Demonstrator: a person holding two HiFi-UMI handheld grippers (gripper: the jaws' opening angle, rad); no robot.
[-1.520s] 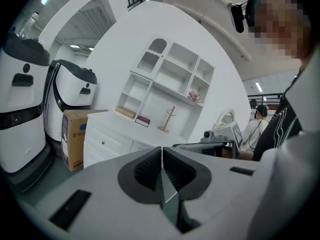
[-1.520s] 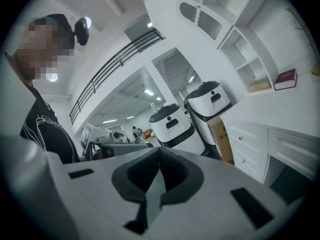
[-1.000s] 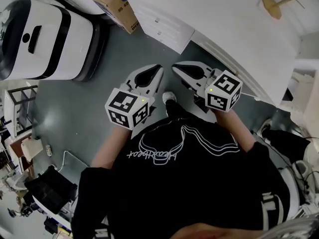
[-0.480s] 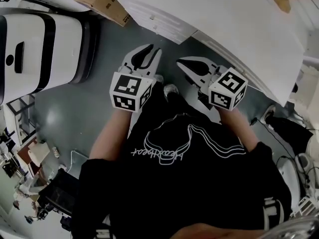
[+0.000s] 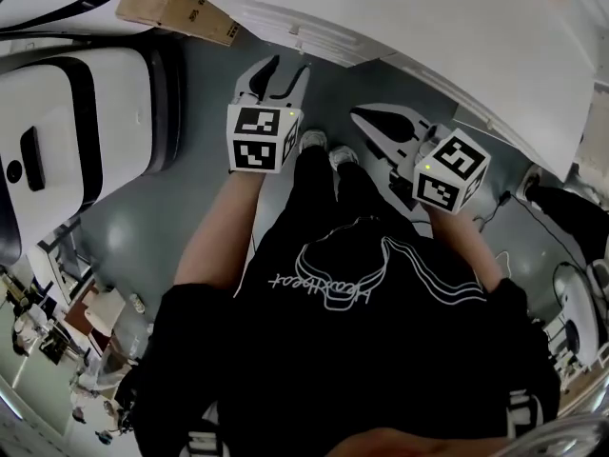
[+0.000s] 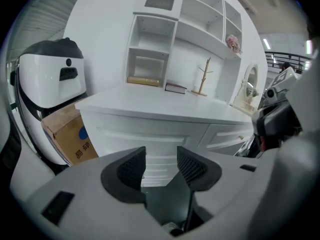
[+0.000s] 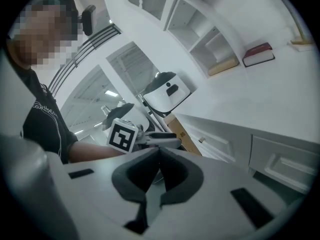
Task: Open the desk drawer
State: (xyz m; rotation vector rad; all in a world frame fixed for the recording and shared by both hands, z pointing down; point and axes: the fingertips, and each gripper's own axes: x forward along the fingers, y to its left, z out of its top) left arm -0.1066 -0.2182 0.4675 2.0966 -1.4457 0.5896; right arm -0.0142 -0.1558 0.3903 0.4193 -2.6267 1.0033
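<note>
In the head view the counter (image 5: 428,27) is running off the top edge, and its overhang is hiding all but a thin strip of the desk drawers (image 5: 319,46). The cardboard box (image 5: 171,8) and the white machine (image 5: 67,131) are being clipped by the frame. The person's torso (image 5: 362,350) is covering much of the floor (image 5: 143,227). In the right gripper view the right tongs (image 7: 159,151), jaws together, are blocking the drawers' lower fronts, and the book (image 7: 258,54) is showing too small to read any title.

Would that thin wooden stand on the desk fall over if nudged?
Probably: the wooden stand is tall and thin on a small base, so a high nudge likely tips it. Its slim twigs look light, perhaps easy to snap.
</note>
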